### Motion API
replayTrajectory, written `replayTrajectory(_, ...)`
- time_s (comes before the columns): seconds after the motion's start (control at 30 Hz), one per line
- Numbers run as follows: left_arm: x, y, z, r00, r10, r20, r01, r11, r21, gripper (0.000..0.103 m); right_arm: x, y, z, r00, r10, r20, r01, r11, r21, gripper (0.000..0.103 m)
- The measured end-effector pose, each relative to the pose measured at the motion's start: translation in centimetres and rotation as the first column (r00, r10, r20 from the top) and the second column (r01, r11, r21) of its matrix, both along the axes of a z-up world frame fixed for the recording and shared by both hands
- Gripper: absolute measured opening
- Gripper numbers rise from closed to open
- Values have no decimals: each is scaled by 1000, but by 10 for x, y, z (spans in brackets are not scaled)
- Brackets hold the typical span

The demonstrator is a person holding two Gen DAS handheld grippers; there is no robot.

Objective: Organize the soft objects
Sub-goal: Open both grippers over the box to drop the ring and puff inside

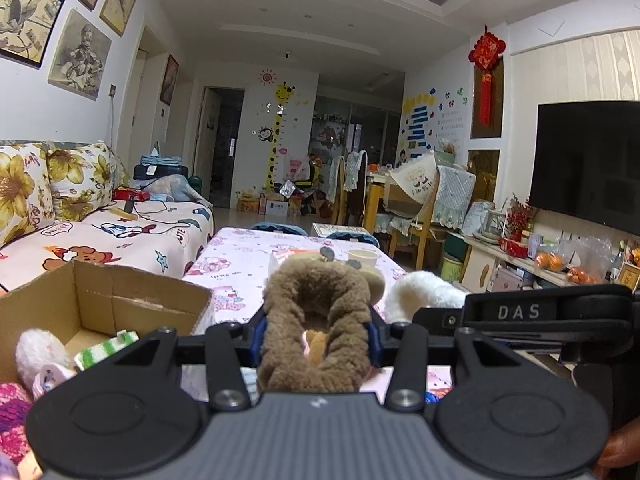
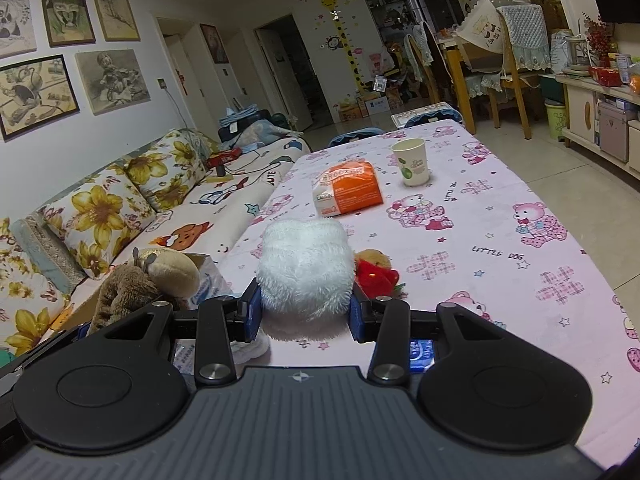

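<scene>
Surface: pink bear-print tablecloth [image 2: 500,216], sofa alongside.
Left gripper [image 1: 316,334]: my jaws clamp the brown plush toy [image 1: 316,320], held just right of the cardboard box [image 1: 132,300].
Right gripper [image 2: 306,312]: my jaws squeeze the white fluffy toy [image 2: 306,268] above the cloth.
Beside: red plush [image 2: 374,276].
Beyond: orange packet [image 2: 348,194], then paper cup [image 2: 412,162].

Living room: floral-cushioned sofa [image 2: 120,208] at 9 o'clock, framed pictures [image 2: 36,92] on the white wall above. Giraffe height chart [image 1: 276,136] at 12. TV [image 1: 588,164] at 3 o'clock. Beige tile floor [image 2: 560,168].
</scene>
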State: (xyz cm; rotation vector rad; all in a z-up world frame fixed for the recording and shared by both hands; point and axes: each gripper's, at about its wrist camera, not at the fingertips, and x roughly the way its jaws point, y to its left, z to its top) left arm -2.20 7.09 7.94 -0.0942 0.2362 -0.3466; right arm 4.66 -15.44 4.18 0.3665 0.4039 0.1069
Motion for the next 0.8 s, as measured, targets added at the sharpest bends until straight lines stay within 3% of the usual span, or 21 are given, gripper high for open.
replayTrajectory(0.4, -5, 19, 8, 998, 52, 40, -50, 998, -49, 45, 4, 10, 7, 998, 65, 25, -66, 997, 40, 51)
replayTrajectory(0.6, -2, 43, 13, 989, 136, 53, -131, 987, -98, 45, 16, 19, 11, 992, 120, 31, -122, 989, 89, 51)
replayTrajectory(0.8, 5, 72, 16, 966, 254, 40, -245, 957, -155, 45, 31, 40, 15, 978, 200, 53, -205, 972, 118, 52)
